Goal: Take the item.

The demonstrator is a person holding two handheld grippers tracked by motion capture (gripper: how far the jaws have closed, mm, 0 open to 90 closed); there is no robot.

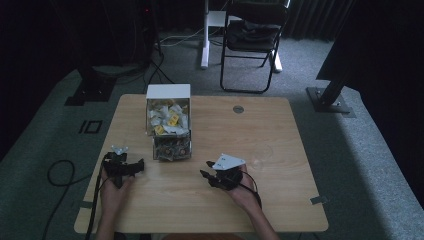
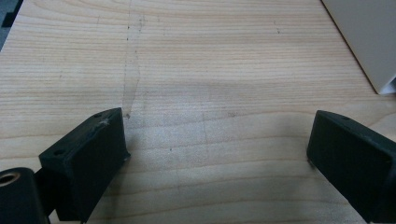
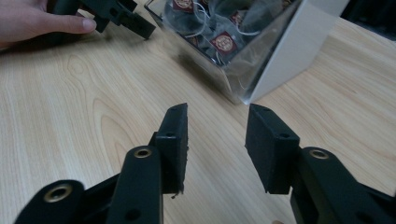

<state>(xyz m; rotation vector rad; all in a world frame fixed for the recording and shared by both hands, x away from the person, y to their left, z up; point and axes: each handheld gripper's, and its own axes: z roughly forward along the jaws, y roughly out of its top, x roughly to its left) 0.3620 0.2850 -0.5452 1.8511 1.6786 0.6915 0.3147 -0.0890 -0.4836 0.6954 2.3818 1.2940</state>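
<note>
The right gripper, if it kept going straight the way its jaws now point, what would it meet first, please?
Probably the clear box of tea bags: in the right gripper view it lies just past the open, empty jaws of the right gripper, with bare table between. Depth is hard to judge.

Pale wood-grain rectangular tabletop (image 1: pixel 280 150), bearing a clear-walled, white-backed box of tea bags (image 1: pixel 168 125) near the far left, a small round grey disc (image 1: pixel 238 109) beyond.

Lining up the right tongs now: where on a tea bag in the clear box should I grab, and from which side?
Go in from above, through the clear box's open top. Pinch a tea bag by its paper tag or the bunched top of its pouch: the walls shut off its sides. The right tongs are open, nothing between them.
</note>
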